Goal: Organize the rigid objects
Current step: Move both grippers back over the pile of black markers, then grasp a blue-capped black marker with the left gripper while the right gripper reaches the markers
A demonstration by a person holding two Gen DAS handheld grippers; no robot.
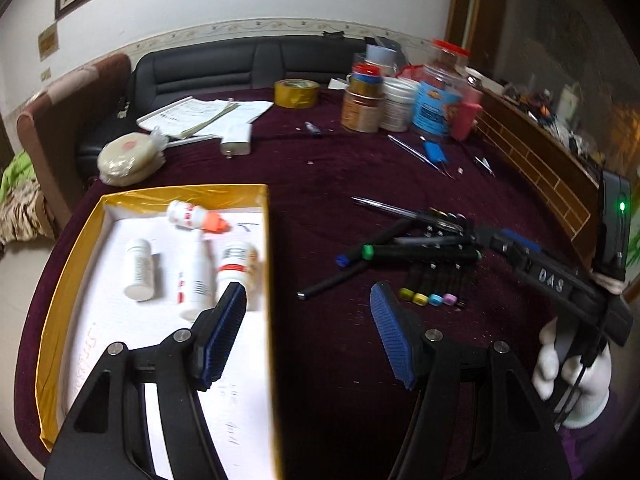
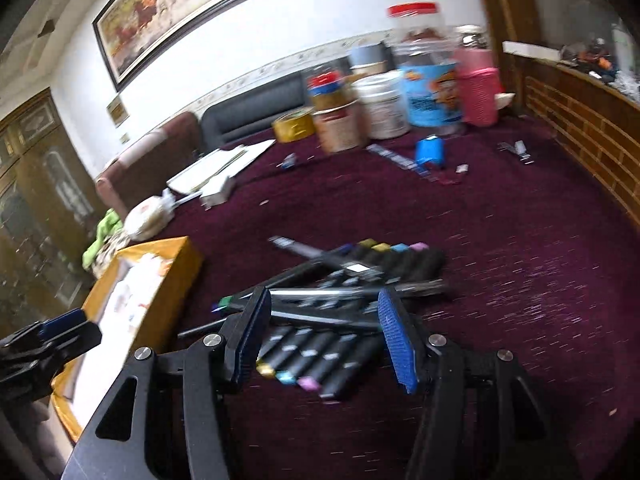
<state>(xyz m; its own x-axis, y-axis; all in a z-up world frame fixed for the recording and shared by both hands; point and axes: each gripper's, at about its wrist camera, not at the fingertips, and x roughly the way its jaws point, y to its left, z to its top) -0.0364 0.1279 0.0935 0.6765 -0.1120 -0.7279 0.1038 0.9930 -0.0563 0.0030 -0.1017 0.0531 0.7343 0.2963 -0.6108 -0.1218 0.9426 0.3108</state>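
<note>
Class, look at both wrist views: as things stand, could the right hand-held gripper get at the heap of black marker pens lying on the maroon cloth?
Probably yes. The right hand-held gripper is open and empty, and the heap of black marker pens lies just ahead on the maroon cloth, with nothing lying over it.

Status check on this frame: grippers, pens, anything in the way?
Left gripper open, empty. Right gripper open, empty, over the pen pile. Bottles lie in the box. Nothing blocking.
</note>
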